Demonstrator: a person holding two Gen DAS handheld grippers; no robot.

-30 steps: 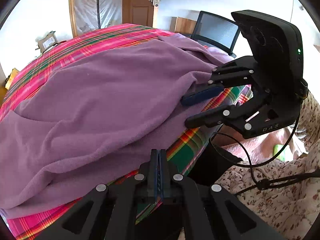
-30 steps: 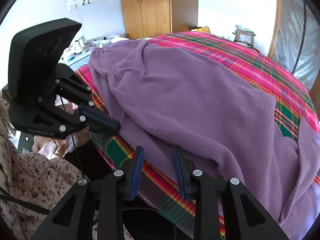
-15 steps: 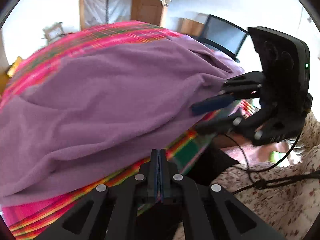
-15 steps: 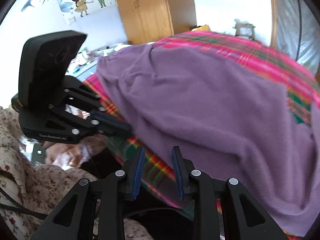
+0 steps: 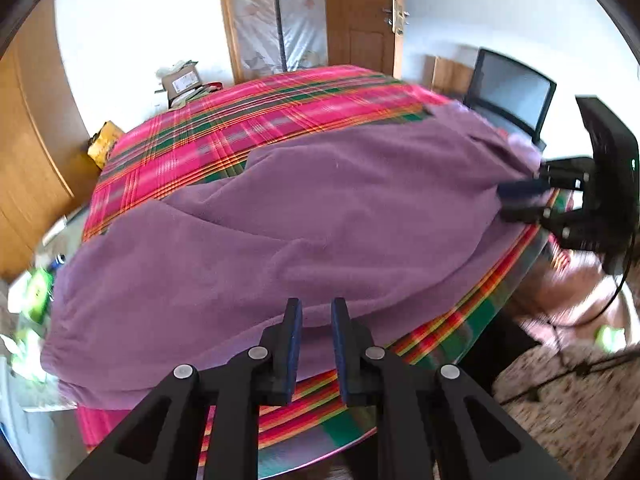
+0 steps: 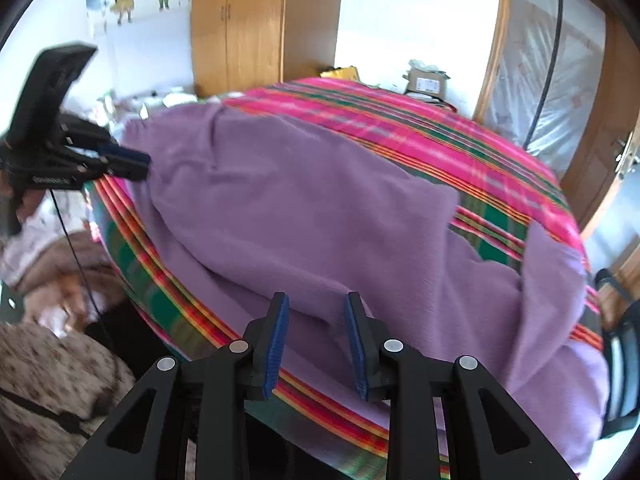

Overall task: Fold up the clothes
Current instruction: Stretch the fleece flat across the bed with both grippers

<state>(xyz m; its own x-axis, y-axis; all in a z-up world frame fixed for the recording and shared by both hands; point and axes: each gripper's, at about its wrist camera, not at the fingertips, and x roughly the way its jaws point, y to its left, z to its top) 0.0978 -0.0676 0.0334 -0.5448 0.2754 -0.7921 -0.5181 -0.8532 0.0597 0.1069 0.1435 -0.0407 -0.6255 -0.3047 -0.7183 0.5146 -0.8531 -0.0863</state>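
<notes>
Much of the scene is reaching you blurred, above all at the edges of both views. In the left wrist view the right gripper [image 5: 516, 202] is smeared at the far right, and you cannot tell there whether its tips are touching the cloth or only hanging beside it. In the right wrist view the left gripper [image 6: 132, 162] is soft in the same way at the far left. The person holding them is showing only as a floral sleeve [image 6: 48, 368], cut off by the frame. The near edge of the table is hiding behind the gripper bodies.

One purple garment [image 5: 300, 224] is lying spread over the plaid tablecloth [image 5: 256, 120], covering the near half and leaving the far half bare. You are holding the left gripper just above its near hem; its jaws are opening, and the cloth is lying beyond the blue pads [image 5: 294, 344], not pinched between them. The right gripper is hanging over the near edge of the same garment too, with its jaws parted and nothing clamped in them.

Counting: one garment, one tablecloth, two grippers, one cardboard box [image 5: 182, 80] behind the table, one wooden wardrobe [image 6: 256, 20], and one dark chair [image 5: 512, 88] at the far right.
</notes>
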